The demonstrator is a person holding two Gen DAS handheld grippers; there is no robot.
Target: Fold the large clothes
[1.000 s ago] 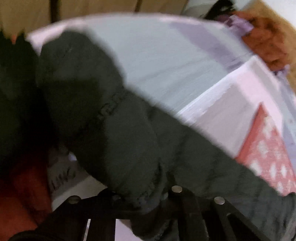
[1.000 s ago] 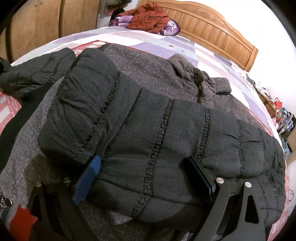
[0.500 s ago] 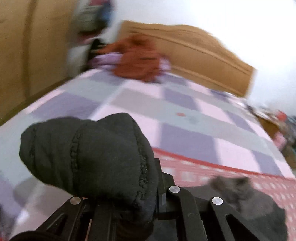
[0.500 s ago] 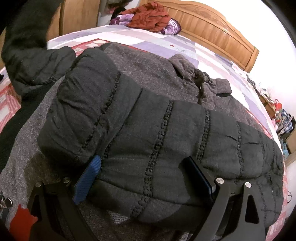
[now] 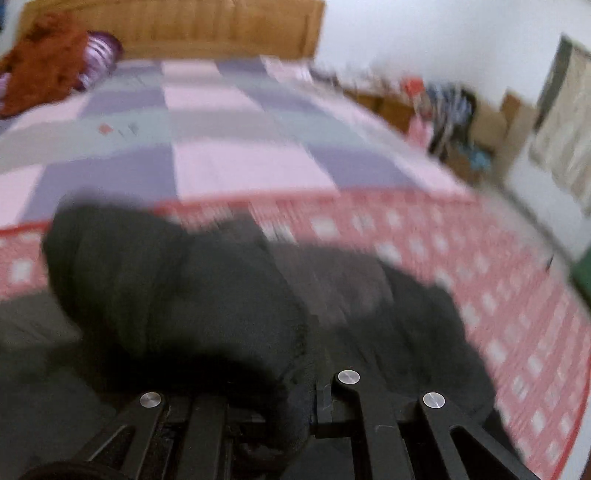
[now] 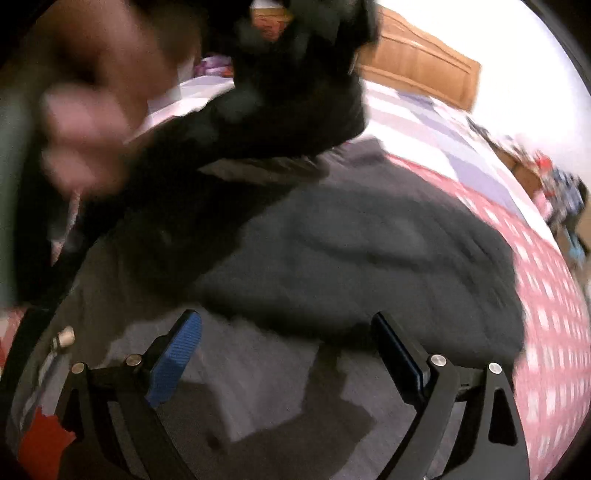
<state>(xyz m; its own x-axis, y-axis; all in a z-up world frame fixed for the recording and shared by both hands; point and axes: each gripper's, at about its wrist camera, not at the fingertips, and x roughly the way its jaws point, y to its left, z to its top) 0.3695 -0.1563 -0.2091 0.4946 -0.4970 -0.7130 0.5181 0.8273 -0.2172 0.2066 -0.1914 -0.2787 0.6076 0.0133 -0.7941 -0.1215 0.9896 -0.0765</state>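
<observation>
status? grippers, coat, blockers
Left gripper shut on sleeve, carrying it over the coat. Right gripper open, empty, above coat. No blockers seen; frames blurred.

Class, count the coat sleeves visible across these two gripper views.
2: one sleeve is clamped in the left gripper; the other sleeve lies folded across the coat ahead of the open right gripper.

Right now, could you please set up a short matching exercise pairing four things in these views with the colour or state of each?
Things:
1. left gripper
2. right gripper
3. headboard
4. bundle of clothes by the headboard

Colour or state:
a. wide open, nothing between the blue pads
b. rust red
c. light wood
d. shut on the dark coat sleeve

Pairs: 1-d, 2-a, 3-c, 4-b
</observation>
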